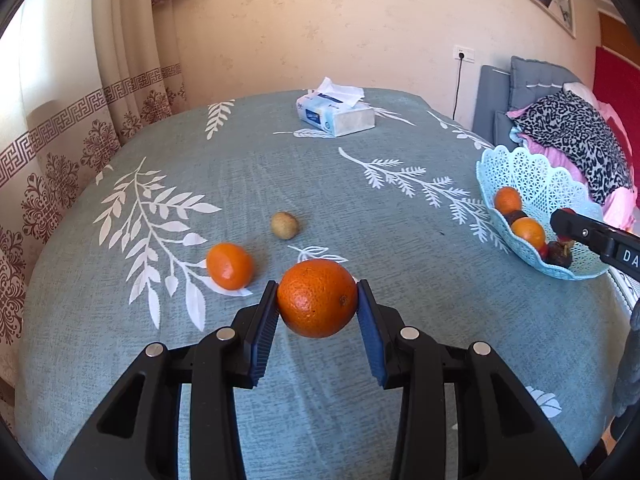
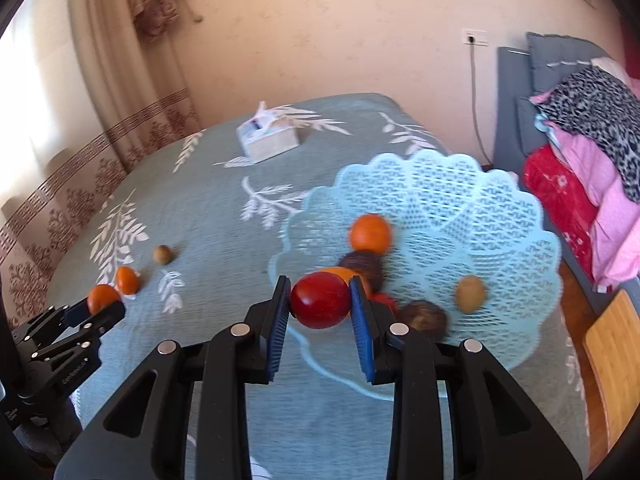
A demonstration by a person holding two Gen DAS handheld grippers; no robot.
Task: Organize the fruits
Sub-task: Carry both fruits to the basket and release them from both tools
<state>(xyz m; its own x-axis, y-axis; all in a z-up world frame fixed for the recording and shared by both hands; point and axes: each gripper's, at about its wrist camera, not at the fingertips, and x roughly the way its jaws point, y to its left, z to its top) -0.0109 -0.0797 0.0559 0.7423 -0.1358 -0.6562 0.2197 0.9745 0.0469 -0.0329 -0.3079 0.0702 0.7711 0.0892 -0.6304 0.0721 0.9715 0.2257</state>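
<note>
Task well under way, by the look of it. The pale blue lattice basket (image 2: 472,200), centre-right of the right wrist view, already holds an orange (image 2: 370,233), two dark brownish fruits, a small tan fruit (image 2: 470,293) and a bit of orange peeking behind the claw.

Right gripper (image 2: 320,300) is clamped on a red fruit (image 2: 320,300), poised over the basket's near rim; view is motion-blurred. Judged: about to drop it in.

Left gripper (image 1: 317,299) is clamped on a large orange (image 1: 317,299), lower centre of the left wrist view, held above the tablecloth (image 1: 400,280), well apart from the basket at right edge.

Left on the cloth: a smaller orange (image 1: 229,266) just left of the claw, and a small greenish-brown fruit (image 1: 284,225) beyond it. Tissue box (image 1: 335,114) sits at top centre.

Held orange is near round, slightly wider than tall; its stem scar faces the camera's lower right. Red fruit's long axis runs jaw to jaw.
</note>
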